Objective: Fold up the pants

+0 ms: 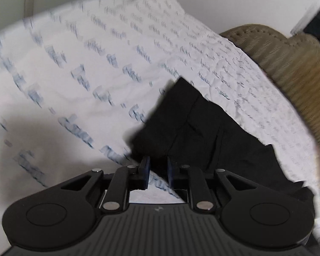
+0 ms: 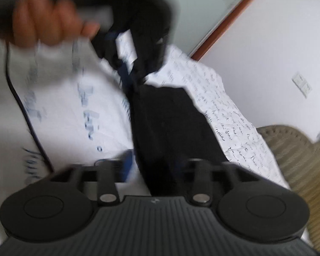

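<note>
Black pants (image 1: 198,128) lie on a white bed sheet printed with blue handwriting (image 1: 74,64). In the left wrist view my left gripper (image 1: 157,166) is shut on the near edge of the pants, and dark cloth fills the narrow gap between its blue pads. The right wrist view is blurred. There the pants (image 2: 170,123) run up the middle as a long strip, lifted at the far end below a person's hand (image 2: 42,21). My right gripper (image 2: 155,166) stands open with the strip between its jaws, and its left fingertip (image 2: 127,162) is clear of the cloth.
An olive woven chair (image 1: 288,68) stands beyond the sheet's right edge, also in the right wrist view as the chair (image 2: 298,153). A black cable (image 2: 25,111) crosses the sheet at the left. A white wall with a socket (image 2: 301,85) lies behind.
</note>
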The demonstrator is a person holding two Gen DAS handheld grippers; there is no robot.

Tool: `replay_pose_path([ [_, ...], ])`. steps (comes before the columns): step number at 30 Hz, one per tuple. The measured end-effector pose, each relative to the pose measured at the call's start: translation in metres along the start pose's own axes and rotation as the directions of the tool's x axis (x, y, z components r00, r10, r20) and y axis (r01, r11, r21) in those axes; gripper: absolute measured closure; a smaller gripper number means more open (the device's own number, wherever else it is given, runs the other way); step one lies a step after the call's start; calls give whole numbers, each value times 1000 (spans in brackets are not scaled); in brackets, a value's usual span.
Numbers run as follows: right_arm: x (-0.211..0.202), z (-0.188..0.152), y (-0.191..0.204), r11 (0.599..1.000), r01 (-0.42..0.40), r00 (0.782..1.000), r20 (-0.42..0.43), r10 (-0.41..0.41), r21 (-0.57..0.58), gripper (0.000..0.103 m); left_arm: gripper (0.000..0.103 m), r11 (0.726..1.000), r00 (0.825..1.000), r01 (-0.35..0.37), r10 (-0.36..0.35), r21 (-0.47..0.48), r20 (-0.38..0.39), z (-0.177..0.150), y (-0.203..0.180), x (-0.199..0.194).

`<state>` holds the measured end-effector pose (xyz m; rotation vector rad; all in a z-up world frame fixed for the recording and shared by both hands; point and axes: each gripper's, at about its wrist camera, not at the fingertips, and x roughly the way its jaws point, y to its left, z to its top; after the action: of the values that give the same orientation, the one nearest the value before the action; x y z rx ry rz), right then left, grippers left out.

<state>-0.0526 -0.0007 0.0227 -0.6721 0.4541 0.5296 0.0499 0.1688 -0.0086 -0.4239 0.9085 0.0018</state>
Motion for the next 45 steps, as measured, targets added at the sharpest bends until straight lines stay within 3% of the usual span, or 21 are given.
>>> replay_pose_path([
  [2,-37,-11,-34,994,22,999,34,-26,108,48,87,995,993,-91,88,43,78,-1,-7,-13],
  [4,-80,-28,-72,974,67,995,58,-81,217,43,87,992,988,-111,102,66,118,-2,-14,-22],
  [7,-157,-62,-126,917,138,980,81,-181,374,32,87,983,990,-97,80,155,112,-5,-39,-27],
  [9,-212,-80,-150,879,210,960,78,-268,429,21,87,963,995,-61,38,262,94,-13,-72,-27],
  [10,-240,-87,-159,860,257,944,76,-321,442,21,87,947,996,-38,12,320,84,-19,-89,-28],
  [13,-298,-103,-178,778,389,884,39,-466,493,16,86,853,996,55,-87,519,37,-48,-148,-28],
  [16,-305,-139,-205,663,469,841,-65,-537,583,13,86,718,989,80,-143,692,33,-89,-203,-27],
  [20,-264,-208,-242,481,446,856,-202,-476,755,15,85,528,981,6,-168,849,97,-146,-258,-26],
  [22,-241,-239,-256,400,440,859,-248,-447,804,19,79,472,977,16,-193,881,86,-163,-273,-21],
  [25,-205,-276,-274,299,425,868,-292,-401,854,20,53,465,973,102,-231,879,10,-177,-285,-13],
  [26,-198,-289,-279,269,415,873,-298,-385,869,20,38,469,970,118,-244,875,-1,-181,-287,-11],
  [27,-193,-303,-282,233,402,879,-302,-369,886,20,31,469,966,120,-258,875,6,-184,-288,-11],
  [32,-167,-357,-313,15,256,926,-241,-291,966,26,31,391,946,23,-306,920,106,-202,-300,-10],
  [37,-144,-387,-321,-143,175,948,-206,-243,974,35,31,381,945,56,-319,923,74,-202,-306,3],
  [40,-135,-392,-323,-173,151,951,-191,-244,973,46,31,368,944,70,-325,927,58,-206,-310,8],
  [42,-129,-394,-323,-189,162,949,-205,-240,969,82,31,356,949,76,-313,931,43,-210,-313,12],
  [43,-128,-395,-322,-198,160,948,-206,-243,967,90,31,354,951,80,-309,932,36,-212,-314,13],
  [45,-133,-393,-317,-196,145,942,-196,-273,970,95,31,352,952,85,-305,932,28,-215,-314,15],
])
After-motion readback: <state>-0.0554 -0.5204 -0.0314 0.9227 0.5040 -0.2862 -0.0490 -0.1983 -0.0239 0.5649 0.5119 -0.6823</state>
